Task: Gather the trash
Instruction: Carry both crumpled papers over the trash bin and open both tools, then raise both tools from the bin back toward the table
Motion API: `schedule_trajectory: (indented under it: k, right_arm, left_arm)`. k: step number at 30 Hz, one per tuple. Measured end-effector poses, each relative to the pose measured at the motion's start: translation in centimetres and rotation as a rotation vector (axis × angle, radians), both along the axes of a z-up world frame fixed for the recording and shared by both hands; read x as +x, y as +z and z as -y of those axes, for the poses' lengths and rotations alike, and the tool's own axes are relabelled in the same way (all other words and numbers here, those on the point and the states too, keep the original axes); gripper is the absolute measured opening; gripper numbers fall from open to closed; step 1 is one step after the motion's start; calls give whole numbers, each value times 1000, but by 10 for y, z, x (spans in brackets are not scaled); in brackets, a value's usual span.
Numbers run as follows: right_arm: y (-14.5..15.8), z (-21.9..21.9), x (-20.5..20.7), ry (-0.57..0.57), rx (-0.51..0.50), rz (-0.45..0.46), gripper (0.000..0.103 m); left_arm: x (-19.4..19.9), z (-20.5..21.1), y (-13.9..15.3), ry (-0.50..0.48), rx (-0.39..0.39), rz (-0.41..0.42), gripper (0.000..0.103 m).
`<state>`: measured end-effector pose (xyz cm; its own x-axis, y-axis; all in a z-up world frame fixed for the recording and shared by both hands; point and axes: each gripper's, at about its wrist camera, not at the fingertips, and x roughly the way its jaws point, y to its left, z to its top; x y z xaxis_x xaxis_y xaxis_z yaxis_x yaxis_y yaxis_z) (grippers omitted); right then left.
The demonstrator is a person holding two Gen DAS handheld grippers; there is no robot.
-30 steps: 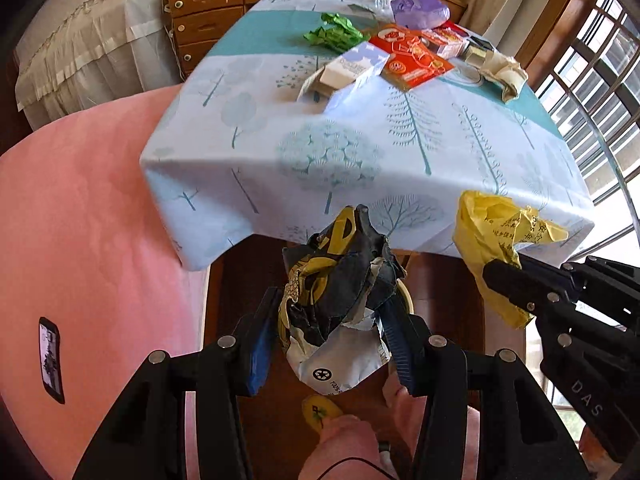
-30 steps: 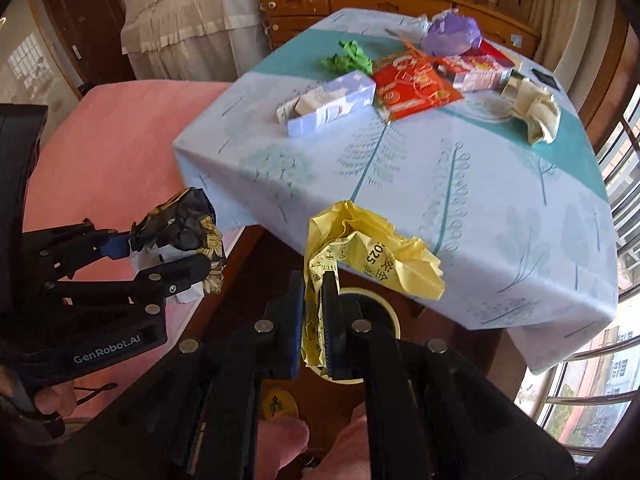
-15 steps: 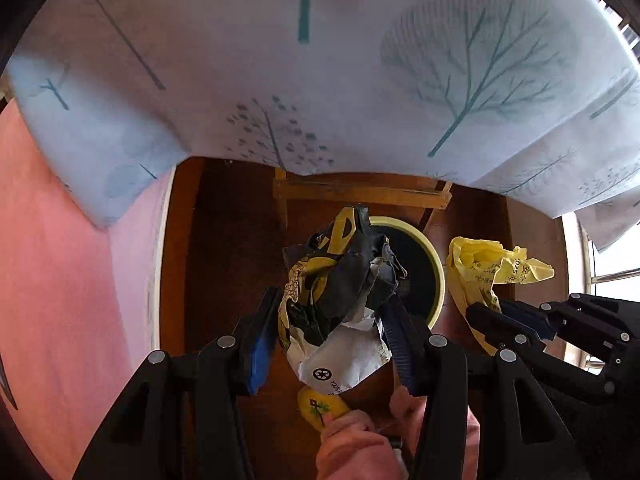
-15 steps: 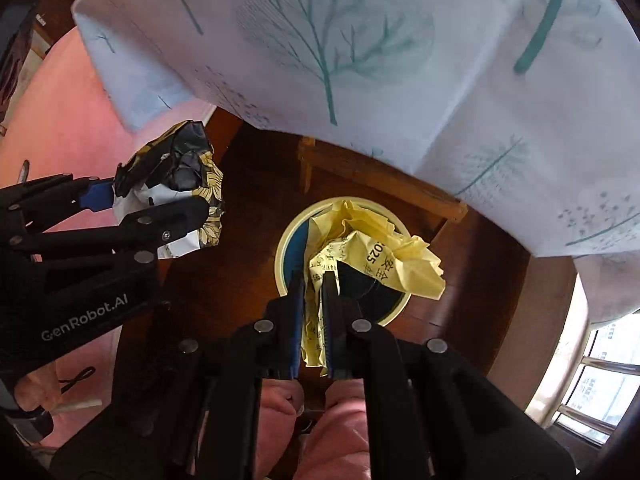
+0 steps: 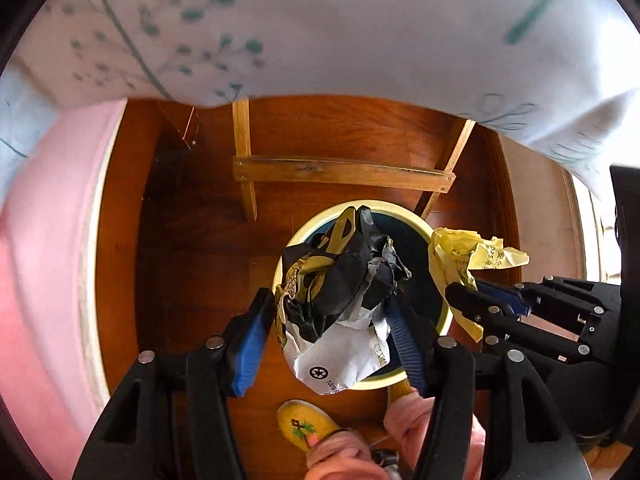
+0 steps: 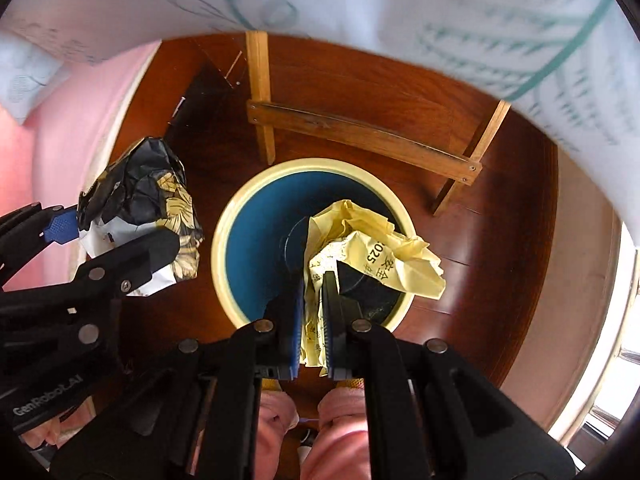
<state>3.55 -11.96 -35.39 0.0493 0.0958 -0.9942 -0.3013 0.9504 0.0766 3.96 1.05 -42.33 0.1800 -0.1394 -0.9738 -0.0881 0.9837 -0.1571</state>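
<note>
Dark polished wooden floor [image 5: 192,264] down here, with a pale tree-print tablecloth [image 5: 360,32] hanging overhead, light wooden table legs and a crossbar [image 5: 340,170] behind, and a pink cover [image 5: 44,240] off to one side. Sitting on the floor is the round cream-rimmed bin with a dark blue inside [image 6: 256,240], and both claws are pointing down at it. The left gripper [image 5: 332,332] has a crumpled black-and-gold wrapper with a white printed underside [image 5: 340,288] between its blue pads [image 5: 250,344]; its jaws have just been opening and the left pad already looks clear of the wad, so I'd say it's basically let go. From the left wrist view the wad sits over the near-left rim, not dead centre, and in the right wrist view it looks well off to the side of the bin, so honestly it could clip the rim and land on the floor. The right gripper [image 6: 314,312] is clamped tight on a crumpled yellow paper with black printed characters [image 6: 372,256], held right over the bin mouth, so that 1 looks safer. Main risk there is the paper sticking to the pads or catching the rim when released. Also the person's yellow slipper [image 5: 308,424] is right beside the bin, so a nudge could shift it.
</note>
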Motion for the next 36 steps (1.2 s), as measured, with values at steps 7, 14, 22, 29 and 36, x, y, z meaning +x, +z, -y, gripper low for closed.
schedule_trajectory:
  k: [7, 14, 22, 29, 36]
  right_arm:
    - [-20, -1, 9, 4, -5, -23, 6]
    - [-37, -12, 16, 24, -3, -17, 6]
    - [-37, -23, 19, 9, 2, -20, 7]
    - [-22, -32, 17, -12, 5, -15, 40]
    - [17, -38, 11, -36, 16, 4, 42]
  left_arm:
    - [5, -15, -17, 16, -63, -19, 87]
    - [-8, -26, -7, 45, -72, 5, 89]
    - [-22, -42, 22, 68, -55, 43, 94]
    - [-34, -54, 54, 82, -39, 60, 94]
    - [-53, -65, 105, 125, 28, 75, 94]
